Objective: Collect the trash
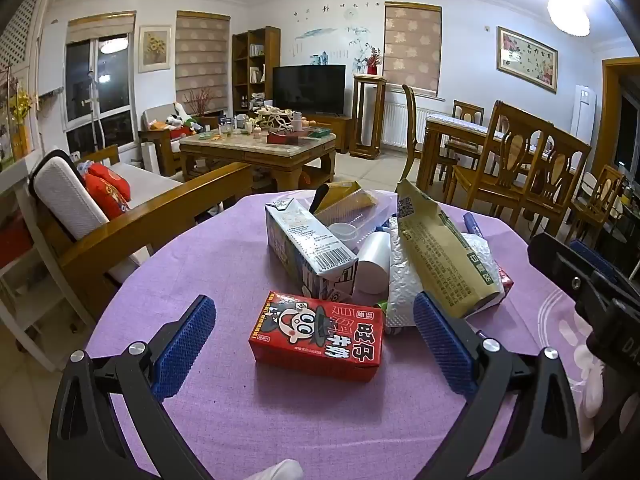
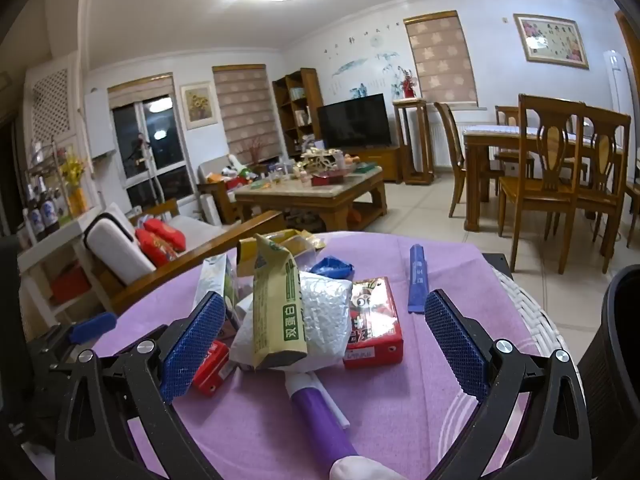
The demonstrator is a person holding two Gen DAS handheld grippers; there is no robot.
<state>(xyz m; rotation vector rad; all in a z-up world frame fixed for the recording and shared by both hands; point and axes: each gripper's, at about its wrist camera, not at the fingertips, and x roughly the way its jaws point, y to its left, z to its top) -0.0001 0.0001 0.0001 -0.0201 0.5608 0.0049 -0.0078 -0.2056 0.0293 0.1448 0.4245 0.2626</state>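
A pile of trash lies on a round table with a purple cloth (image 1: pixel 224 264). In the left wrist view a red milk carton (image 1: pixel 316 334) lies flat between the fingers of my open left gripper (image 1: pixel 314 340), untouched. Behind it are a grey-white carton (image 1: pixel 308 248), a white cup (image 1: pixel 374 260) and a tan snack bag (image 1: pixel 440 256). In the right wrist view my open right gripper (image 2: pixel 320 340) straddles the tan bag (image 2: pixel 276 308), a crumpled silver wrapper (image 2: pixel 324 316), a second red carton (image 2: pixel 374 322) and a purple tube (image 2: pixel 320 416).
A blue sachet (image 2: pixel 416 278) lies on the cloth (image 2: pixel 440 252) at the right. A black bin (image 2: pixel 616 360) stands at the table's right edge. A wooden sofa (image 1: pixel 132 216) is at the left, dining chairs (image 1: pixel 516 168) at the right, a coffee table (image 1: pixel 260 148) beyond.
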